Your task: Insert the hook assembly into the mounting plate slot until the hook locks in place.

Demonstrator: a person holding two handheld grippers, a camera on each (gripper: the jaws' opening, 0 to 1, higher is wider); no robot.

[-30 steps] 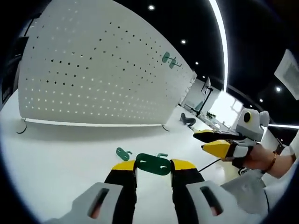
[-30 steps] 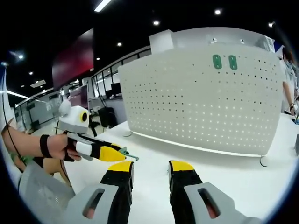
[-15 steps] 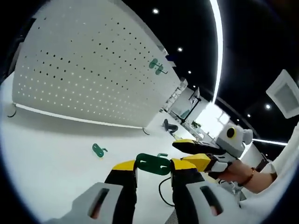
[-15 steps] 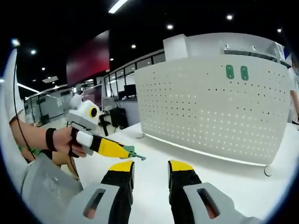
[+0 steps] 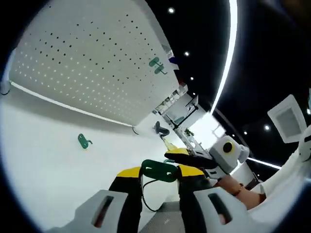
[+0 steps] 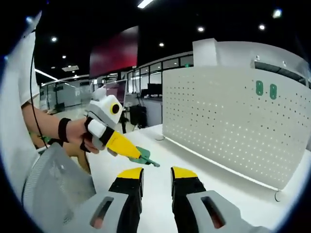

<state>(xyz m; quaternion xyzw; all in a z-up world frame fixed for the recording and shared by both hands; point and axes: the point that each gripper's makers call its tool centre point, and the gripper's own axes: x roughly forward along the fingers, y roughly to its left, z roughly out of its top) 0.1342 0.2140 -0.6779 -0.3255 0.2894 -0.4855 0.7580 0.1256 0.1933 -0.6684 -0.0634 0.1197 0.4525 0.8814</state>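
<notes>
Two green hooks (image 5: 156,65) already hang side by side near the upper edge of the white pegboard (image 5: 82,63), which stands on the white table (image 5: 43,145); most of the board's holes below them are free. A third green hook (image 5: 84,141) lies flat on the table in front of the board's lower edge, with bare tabletop all round it; the table's near edge runs just beyond the jaws, a black cable hanging over it. The left gripper (image 5: 159,174) pinches the green hook assembly (image 5: 159,170) between its yellow-tipped jaws, well apart from the board; the right gripper (image 6: 151,173) has its jaws spread with nothing between them, facing the board across open table. Against the frames a second ago, the board sits farther off and more tilted in the left gripper view, and the right gripper (image 5: 189,158) now shows just behind the held hook.
</notes>
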